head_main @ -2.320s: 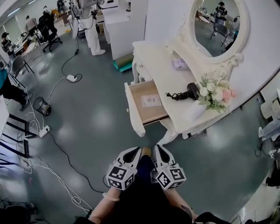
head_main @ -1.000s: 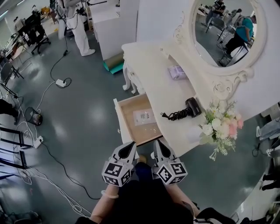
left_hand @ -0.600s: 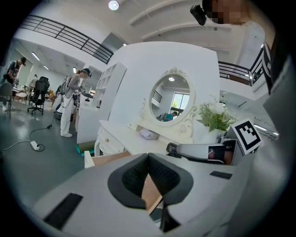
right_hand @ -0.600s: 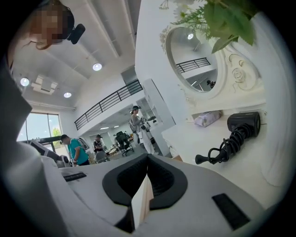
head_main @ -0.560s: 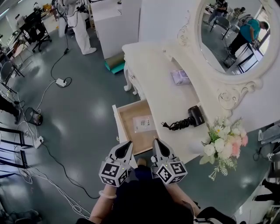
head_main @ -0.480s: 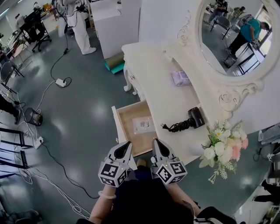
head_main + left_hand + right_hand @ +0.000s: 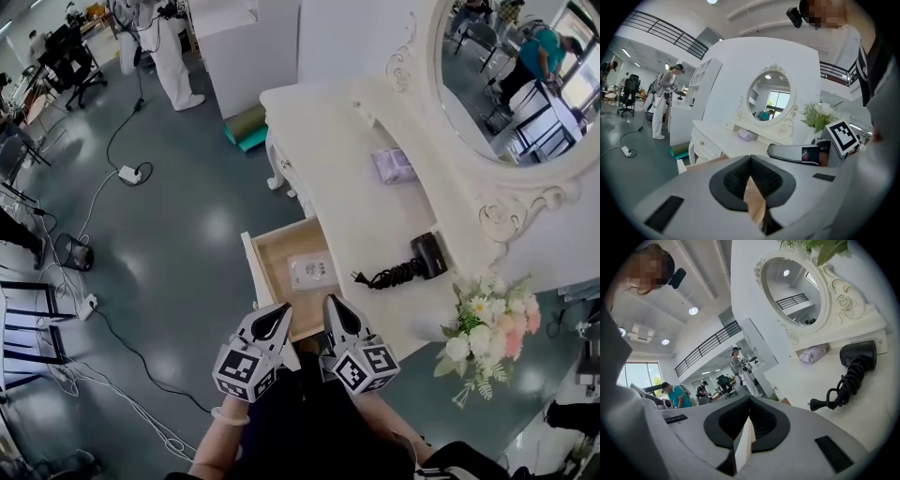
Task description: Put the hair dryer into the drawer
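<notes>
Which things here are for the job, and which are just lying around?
For the job: hair dryer, open drawer, left tongs and right tongs, both shut and empty.

Just lying about: flowers, mirror, purple packet, paper in the drawer.

Black hair dryer, cream-white dressing table, tan drawer interior, packet possibly lilac, white-and-pink bouquet, grey-blue floor, left gripper and right gripper bearing black-and-white square markers.

The right gripper's 2 jaws meet, empty. The hair dryer lies on the table, below the mirror.
</notes>
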Action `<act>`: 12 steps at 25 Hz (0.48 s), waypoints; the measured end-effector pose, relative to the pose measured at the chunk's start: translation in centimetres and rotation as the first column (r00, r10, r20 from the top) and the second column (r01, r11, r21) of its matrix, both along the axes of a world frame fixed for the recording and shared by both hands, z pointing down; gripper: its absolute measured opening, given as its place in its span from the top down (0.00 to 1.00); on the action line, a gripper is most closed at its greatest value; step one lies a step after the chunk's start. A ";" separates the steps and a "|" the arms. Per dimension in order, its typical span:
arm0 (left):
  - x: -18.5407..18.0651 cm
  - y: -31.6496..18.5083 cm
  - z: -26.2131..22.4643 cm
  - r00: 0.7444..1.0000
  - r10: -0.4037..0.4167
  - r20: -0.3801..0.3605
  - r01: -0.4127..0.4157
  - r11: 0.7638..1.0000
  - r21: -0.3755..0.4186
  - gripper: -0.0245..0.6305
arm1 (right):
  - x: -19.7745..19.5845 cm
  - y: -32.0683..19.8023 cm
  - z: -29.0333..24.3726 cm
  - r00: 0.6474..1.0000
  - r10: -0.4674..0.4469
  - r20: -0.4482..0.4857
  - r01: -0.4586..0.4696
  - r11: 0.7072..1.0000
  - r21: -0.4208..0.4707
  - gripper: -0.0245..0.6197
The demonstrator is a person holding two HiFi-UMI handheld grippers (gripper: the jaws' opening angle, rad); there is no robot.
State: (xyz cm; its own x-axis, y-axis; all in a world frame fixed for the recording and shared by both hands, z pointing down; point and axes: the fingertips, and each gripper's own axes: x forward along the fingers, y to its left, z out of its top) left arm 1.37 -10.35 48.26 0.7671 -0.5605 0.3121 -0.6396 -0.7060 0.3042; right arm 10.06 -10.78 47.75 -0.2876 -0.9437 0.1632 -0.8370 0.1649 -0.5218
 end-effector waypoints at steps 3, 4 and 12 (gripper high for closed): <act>-0.3 -0.7 -0.3 0.999 0.038 0.016 -0.038 0.999 0.007 0.93 | -0.6 -0.6 -0.4 1.000 0.022 0.001 -0.022 1.000 0.003 0.92; -0.3 -0.9 -0.5 0.999 0.048 0.014 -0.048 0.999 0.004 0.93 | -0.6 -0.8 -0.6 0.999 0.037 -0.002 -0.037 0.999 0.005 0.92; 1.1 -1.8 -1.9 0.979 0.205 -0.001 -0.205 0.979 0.011 0.93 | 0.3 -2.2 -2.2 0.982 0.186 -0.020 -0.185 0.982 0.044 0.92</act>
